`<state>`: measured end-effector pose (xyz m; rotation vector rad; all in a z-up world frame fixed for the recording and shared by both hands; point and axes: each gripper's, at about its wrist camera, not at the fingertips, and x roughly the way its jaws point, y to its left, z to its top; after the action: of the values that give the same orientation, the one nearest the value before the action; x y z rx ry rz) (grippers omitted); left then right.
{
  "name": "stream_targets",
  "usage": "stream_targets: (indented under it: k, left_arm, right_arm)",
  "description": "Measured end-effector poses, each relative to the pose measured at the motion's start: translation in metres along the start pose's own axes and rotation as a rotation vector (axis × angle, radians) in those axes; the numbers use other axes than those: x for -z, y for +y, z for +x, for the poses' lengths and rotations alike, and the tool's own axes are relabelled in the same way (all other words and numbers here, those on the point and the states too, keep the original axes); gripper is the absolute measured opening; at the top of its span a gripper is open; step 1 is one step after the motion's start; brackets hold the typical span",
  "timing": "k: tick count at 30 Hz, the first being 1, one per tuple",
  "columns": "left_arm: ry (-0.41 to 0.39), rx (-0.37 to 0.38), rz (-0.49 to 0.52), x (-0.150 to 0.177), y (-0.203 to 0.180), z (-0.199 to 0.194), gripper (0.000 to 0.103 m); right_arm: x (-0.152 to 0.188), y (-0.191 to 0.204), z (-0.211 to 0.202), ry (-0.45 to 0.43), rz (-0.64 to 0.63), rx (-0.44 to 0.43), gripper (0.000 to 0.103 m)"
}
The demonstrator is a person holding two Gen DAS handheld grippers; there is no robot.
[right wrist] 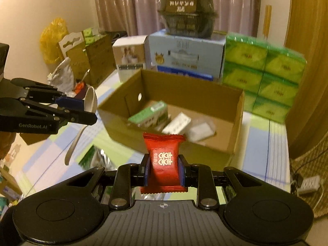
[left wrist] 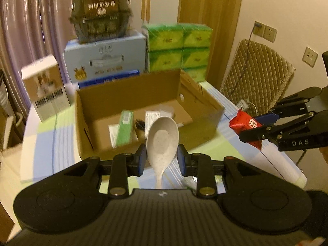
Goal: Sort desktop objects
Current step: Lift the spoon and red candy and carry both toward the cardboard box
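Note:
My left gripper (left wrist: 162, 157) is shut on a white speckled spoon (left wrist: 162, 137), bowl up and handle hanging down, held above the checked tablecloth just short of an open cardboard box (left wrist: 131, 94). The right wrist view shows that gripper (right wrist: 82, 110) at the left with the spoon (right wrist: 91, 100). My right gripper (right wrist: 164, 168) is shut on a red candy packet (right wrist: 163, 160) with a white emblem, in front of the same box (right wrist: 237, 131). From the left wrist view it appears at the right edge (left wrist: 254, 127), the packet (left wrist: 245, 125) sticking out. Green and white packets lie inside the box.
Behind the box stand a white carton (left wrist: 44, 88), a blue carton (left wrist: 104, 59) topped by a dark plastic container (left wrist: 100, 14), and stacked green tissue packs (left wrist: 178, 47). A padded chair (left wrist: 258, 75) is at the right. A silver-green wrapper (right wrist: 98, 160) lies on the cloth.

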<state>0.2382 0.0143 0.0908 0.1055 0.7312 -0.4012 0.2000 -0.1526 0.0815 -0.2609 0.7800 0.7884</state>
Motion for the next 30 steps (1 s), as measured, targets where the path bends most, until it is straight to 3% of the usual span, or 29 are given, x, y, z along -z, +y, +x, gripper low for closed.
stream_targets:
  k: [10,30]
  left_arm:
    - [-0.006,-0.02,0.024,-0.036,0.014,0.007,0.026]
    - [0.039,-0.02,0.012,-0.042,0.032,0.031,0.026]
  right_arm:
    - [-0.035,-0.007,0.011,-0.004,-0.031,0.017,0.024]
    - [-0.052,-0.01,0.042,0.018,-0.011,0.0,0.024]
